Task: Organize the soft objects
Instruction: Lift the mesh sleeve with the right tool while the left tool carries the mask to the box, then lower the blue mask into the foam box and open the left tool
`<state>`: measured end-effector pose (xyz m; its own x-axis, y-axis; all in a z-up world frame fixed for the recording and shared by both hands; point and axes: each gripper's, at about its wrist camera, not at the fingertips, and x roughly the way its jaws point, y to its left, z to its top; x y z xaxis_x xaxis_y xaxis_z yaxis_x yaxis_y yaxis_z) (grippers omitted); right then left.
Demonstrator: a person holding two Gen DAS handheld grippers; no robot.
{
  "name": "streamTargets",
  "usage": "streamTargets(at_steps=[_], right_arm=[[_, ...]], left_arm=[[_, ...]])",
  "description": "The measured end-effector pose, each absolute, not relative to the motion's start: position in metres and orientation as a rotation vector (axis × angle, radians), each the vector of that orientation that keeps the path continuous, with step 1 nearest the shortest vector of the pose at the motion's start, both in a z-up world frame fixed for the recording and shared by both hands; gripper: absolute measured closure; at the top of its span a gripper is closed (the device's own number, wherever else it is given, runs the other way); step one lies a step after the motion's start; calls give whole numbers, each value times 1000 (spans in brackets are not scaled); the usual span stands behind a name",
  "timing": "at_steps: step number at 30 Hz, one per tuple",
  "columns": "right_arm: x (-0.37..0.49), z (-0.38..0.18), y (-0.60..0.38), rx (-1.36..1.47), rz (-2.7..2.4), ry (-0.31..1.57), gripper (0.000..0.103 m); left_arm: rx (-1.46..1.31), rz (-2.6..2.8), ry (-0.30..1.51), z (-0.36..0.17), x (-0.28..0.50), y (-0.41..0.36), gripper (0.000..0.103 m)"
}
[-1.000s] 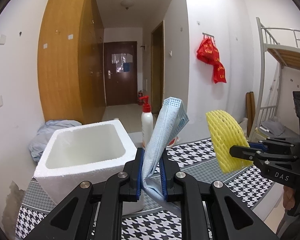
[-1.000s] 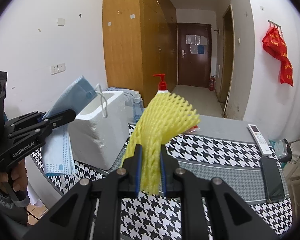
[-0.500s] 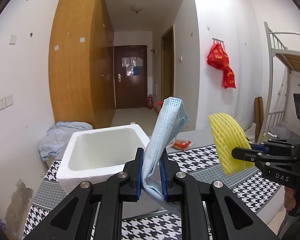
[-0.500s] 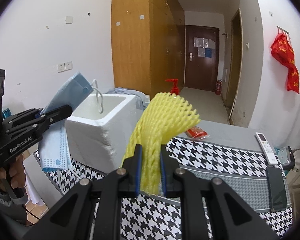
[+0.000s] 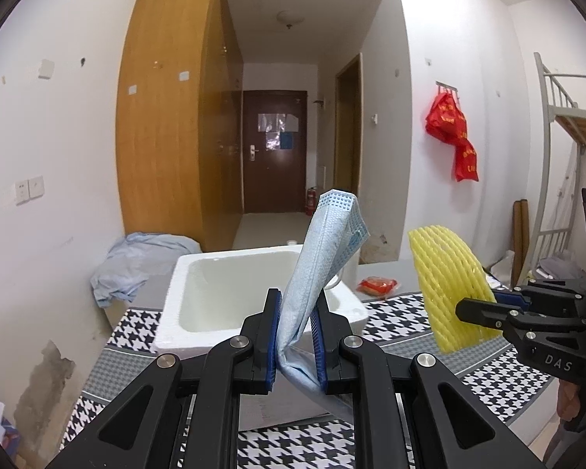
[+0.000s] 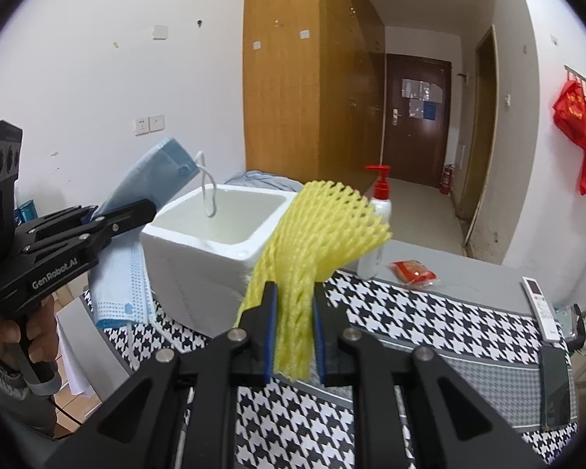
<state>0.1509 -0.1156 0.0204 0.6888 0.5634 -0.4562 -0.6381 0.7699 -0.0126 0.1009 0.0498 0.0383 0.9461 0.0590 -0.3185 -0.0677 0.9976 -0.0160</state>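
My left gripper (image 5: pixel 296 336) is shut on a light blue face mask (image 5: pixel 324 250) that stands up from the pads, just in front of the white foam box (image 5: pixel 215 269). In the right wrist view the same mask (image 6: pixel 152 172) hangs from that gripper (image 6: pixel 136 211) at the box's left side, its ear loop drooping over the box (image 6: pixel 199 250). My right gripper (image 6: pixel 295 336) is shut on a yellow foam net sleeve (image 6: pixel 320 230), held above the houndstooth table to the right of the box. That sleeve (image 5: pixel 445 277) and gripper (image 5: pixel 484 308) also show at the right of the left wrist view.
A red-capped pump bottle (image 6: pixel 375 230) and a red packet (image 6: pixel 412 271) sit behind the box. A remote (image 6: pixel 541 305) and a dark phone (image 6: pixel 554 383) lie at the table's right edge (image 6: pixel 519 367). A blue cloth (image 5: pixel 136 262) is heaped by the wall.
Both grippers have carried their loads leftward, closer to the foam box. The box has shifted toward the centre of both views, and the pump bottle is now hidden behind the mask in the left view.
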Motion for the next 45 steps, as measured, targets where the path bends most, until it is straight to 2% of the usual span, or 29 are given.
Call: streamTargets(at_steps=[24, 45], right_arm=[[154, 23, -60, -226, 814, 444, 84], [165, 23, -64, -215, 777, 444, 84]], left_arm=[[-69, 165, 319, 41, 95, 87, 87], [-62, 167, 331, 56, 141, 103, 87]])
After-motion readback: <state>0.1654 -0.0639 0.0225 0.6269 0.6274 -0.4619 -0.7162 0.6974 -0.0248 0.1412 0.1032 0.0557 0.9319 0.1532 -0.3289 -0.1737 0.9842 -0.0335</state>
